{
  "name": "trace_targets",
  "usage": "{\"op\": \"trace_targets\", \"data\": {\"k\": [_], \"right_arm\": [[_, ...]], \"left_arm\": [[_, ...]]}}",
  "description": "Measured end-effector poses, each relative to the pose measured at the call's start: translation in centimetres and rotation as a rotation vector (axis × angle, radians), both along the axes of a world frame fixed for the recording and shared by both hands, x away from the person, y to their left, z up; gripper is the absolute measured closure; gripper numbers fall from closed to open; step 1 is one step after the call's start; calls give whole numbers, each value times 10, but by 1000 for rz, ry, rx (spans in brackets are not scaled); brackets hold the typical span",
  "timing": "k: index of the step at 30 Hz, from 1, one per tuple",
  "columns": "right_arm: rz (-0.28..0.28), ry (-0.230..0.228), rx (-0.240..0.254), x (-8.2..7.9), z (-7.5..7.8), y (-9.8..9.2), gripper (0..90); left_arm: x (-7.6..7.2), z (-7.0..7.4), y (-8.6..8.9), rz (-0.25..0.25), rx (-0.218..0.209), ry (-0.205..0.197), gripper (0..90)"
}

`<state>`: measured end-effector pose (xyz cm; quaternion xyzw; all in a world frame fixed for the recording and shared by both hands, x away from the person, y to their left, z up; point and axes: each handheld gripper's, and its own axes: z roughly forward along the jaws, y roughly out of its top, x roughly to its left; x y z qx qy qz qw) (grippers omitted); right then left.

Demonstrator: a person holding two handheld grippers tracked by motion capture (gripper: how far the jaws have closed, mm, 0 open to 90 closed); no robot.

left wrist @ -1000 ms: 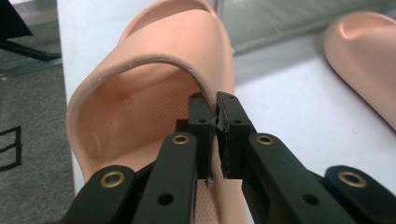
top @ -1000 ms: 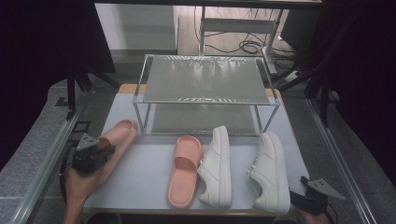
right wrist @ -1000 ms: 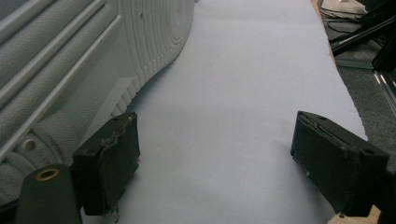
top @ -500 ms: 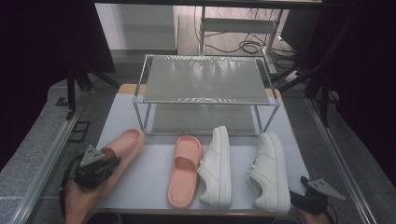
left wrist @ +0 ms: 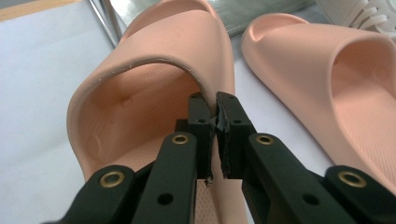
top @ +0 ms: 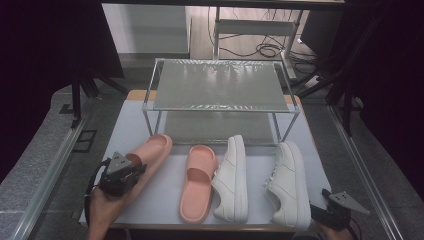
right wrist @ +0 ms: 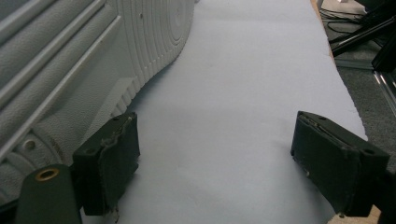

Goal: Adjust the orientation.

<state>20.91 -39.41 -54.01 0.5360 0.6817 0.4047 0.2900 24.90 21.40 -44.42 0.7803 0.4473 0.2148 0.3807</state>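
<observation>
Since the earlier frames the pink slide sandal [top: 148, 159] in the left hand-held gripper [top: 131, 169] has travelled from the table's left edge inward, so that it now lies near its mate, with its toe toward the wire shelf rack [top: 217, 86]. The right hand-held gripper [top: 320, 214] has kept its place at the table's near right corner.

In the left gripper view the jaws of the left hand-held gripper [left wrist: 215, 114] are pressed almost together, pinching the rim of the sandal's [left wrist: 154, 88] strap between them. The second pink slide sandal [top: 198, 182] lies just beside it on the blue table [top: 165, 200], toe toward the rack. To its right lie two white sneakers: the first [top: 233, 177] touches the second sandal's side, and the other [top: 290, 182] lies a little apart, toward the right edge.

In the right gripper view the jaws of the right hand-held gripper [right wrist: 212, 154] stand spread wide with bare table [right wrist: 233, 93] between them; the ribbed sole of the nearer white sneaker [right wrist: 93, 51] is just beside one jaw, and I cannot tell whether they touch.
</observation>
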Motion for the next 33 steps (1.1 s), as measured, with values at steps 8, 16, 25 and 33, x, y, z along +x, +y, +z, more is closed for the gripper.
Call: {"op": "trace_targets", "data": {"k": [8,16,25,33], "right_arm": [[0,0,3,0,0,0,155],[1,0,3,0,0,0,155],[1,0,2,0,0,0,155],[2,-1,0,0,0,0,155]], "left_arm": [[16,-4,-20,0,-19,-2,847],[34,-11,-36,16,-35,-15,847],[55,-16,-49,37,-52,-26,848],[74,-17,-61,64,-51,-31,849]]}}
